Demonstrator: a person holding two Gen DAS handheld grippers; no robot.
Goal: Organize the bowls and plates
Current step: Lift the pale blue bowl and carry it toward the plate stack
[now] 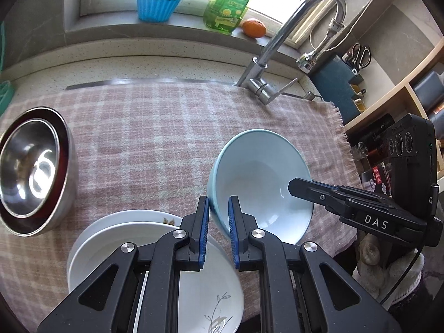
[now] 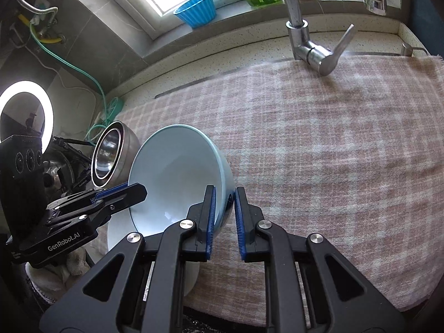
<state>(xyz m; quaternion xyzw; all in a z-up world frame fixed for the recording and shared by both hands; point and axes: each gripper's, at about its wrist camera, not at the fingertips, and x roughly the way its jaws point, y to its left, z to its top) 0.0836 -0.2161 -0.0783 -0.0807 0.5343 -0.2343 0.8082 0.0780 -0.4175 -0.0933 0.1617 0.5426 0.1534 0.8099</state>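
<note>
A light blue bowl is held tilted above the checked cloth, its white inside facing me. My left gripper is shut on its left rim. My right gripper is shut on its right rim; the bowl fills the left of the right wrist view. The right gripper also shows in the left wrist view and the left gripper in the right wrist view. Stacked white plates with a leaf print lie under my left gripper. Nested steel bowls sit at the left.
A pink checked cloth covers the counter. A chrome tap stands at the back. On the window sill are a blue cup, a green bottle and an orange. Shelves stand at the right. A ring light glows at left.
</note>
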